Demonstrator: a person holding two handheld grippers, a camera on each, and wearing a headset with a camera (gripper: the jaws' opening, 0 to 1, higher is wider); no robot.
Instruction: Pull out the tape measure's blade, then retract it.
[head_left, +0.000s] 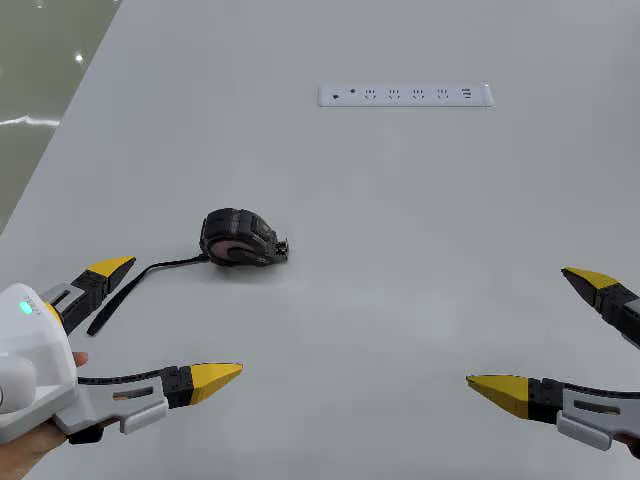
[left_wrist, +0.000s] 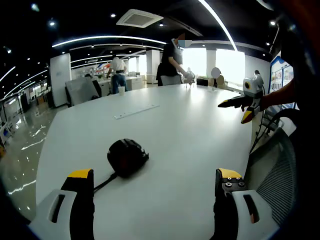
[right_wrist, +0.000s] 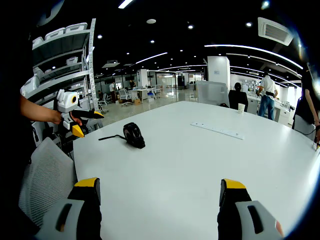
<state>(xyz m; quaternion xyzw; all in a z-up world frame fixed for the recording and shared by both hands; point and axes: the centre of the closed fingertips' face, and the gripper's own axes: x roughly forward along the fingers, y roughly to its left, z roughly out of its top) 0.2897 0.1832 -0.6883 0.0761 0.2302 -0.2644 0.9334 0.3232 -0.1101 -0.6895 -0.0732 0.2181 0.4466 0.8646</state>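
A black tape measure (head_left: 242, 238) lies on the white table (head_left: 400, 200), its blade in and a black wrist strap (head_left: 130, 285) trailing toward the left. In the left gripper view the tape measure (left_wrist: 127, 156) sits just ahead, left of centre. The right gripper view shows the tape measure (right_wrist: 134, 135) further off. My left gripper (head_left: 165, 320) is open, held near the table's front left, a short way from the strap. My right gripper (head_left: 540, 335) is open at the front right, far from the tape measure. Nothing sits between either pair of jaws.
A white power strip (head_left: 406, 95) lies flat toward the far side of the table. People stand beyond the far edge (left_wrist: 172, 57). A mesh office chair (right_wrist: 42, 172) is by the table's near edge.
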